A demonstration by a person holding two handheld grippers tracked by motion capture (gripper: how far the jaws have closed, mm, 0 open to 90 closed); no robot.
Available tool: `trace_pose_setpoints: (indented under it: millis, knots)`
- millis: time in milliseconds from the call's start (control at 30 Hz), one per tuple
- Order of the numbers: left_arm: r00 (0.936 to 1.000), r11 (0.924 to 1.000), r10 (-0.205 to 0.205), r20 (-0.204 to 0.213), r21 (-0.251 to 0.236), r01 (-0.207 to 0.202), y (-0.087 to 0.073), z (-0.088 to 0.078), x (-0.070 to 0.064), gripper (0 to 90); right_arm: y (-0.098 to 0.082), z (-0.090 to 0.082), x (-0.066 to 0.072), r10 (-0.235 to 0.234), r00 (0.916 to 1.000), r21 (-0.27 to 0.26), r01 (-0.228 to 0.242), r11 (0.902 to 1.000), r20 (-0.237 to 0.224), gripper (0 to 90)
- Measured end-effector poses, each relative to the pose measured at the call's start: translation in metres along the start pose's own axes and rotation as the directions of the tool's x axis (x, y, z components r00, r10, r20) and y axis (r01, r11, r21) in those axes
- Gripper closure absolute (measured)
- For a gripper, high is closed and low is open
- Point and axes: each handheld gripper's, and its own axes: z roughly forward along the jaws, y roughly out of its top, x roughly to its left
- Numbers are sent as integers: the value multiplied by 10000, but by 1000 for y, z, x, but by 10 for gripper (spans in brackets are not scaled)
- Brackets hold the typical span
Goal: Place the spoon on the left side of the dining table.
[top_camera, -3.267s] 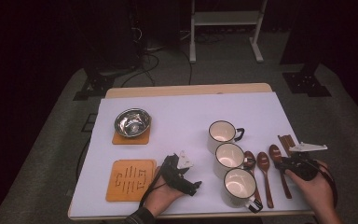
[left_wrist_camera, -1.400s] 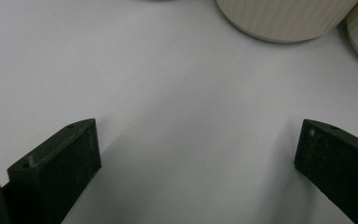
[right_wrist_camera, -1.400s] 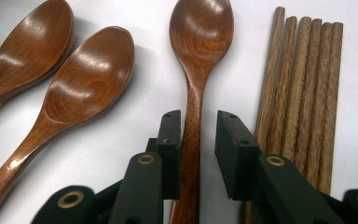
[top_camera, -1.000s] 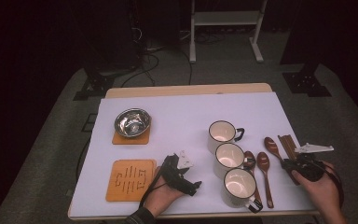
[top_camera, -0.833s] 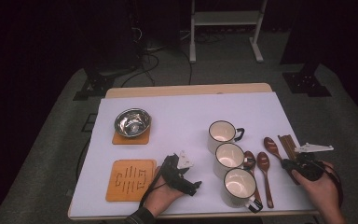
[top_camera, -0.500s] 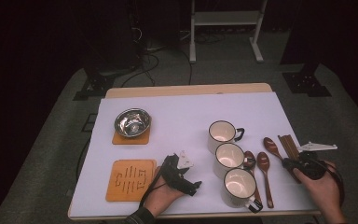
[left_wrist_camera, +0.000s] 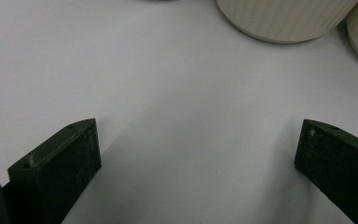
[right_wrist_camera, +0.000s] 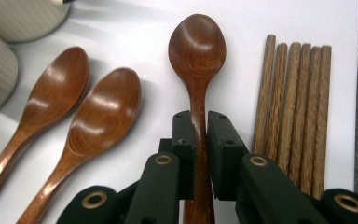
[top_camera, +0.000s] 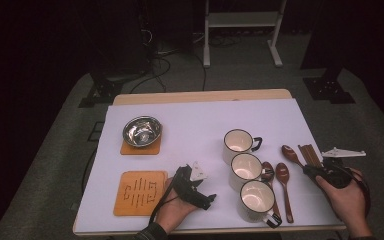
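Note:
Three brown wooden spoons lie right of the mugs. My right gripper [right_wrist_camera: 201, 126] is shut on the handle of the rightmost spoon [right_wrist_camera: 197, 46], whose bowl points away from me. In the high view that spoon [top_camera: 288, 150] lies by the table's right edge, with the right gripper [top_camera: 311, 171] at its handle. The other two spoons [right_wrist_camera: 58, 79] [right_wrist_camera: 107, 102] lie to its left. My left gripper [left_wrist_camera: 198, 154] stands open on the bare white tabletop with nothing between its pads. From above, the left gripper [top_camera: 205, 192] rests left of the mugs.
Three cream mugs [top_camera: 237, 142] [top_camera: 246, 167] [top_camera: 256, 197] stand in a row near the table's front right. Several wooden chopsticks [right_wrist_camera: 293, 102] lie right of the held spoon. A steel bowl [top_camera: 141, 131] sits on a wooden coaster [top_camera: 140, 150], and a second coaster [top_camera: 140, 192] lies nearer me.
My right hand and gripper have drifted slightly to the right at the spoon's handle. The left hand has stayed where it was.

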Motion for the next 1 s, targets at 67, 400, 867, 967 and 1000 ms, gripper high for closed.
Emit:
trace_pose_setpoints:
  millis: [67,400,867,967,1000]
  knots:
    - [10000,10000,-1,2,-2,1,0,0,0,0,2,0,0,0,10000,-60,0,10000,-57,810]
    - [10000,10000,4,5,5,-4,0,0,0,0,13,-5,1,-20,9998,-373,12,9993,-214,810]
    - [10000,10000,39,17,39,-39,0,0,0,0,34,-7,4,-258,9991,-673,235,9975,-331,810]
    - [10000,10000,30,16,31,-30,0,0,0,0,39,-7,7,-364,9987,-762,336,9965,-356,810]
    - [10000,10000,27,15,38,-27,0,0,0,0,41,-7,8,-402,9986,-793,374,9961,-344,810]
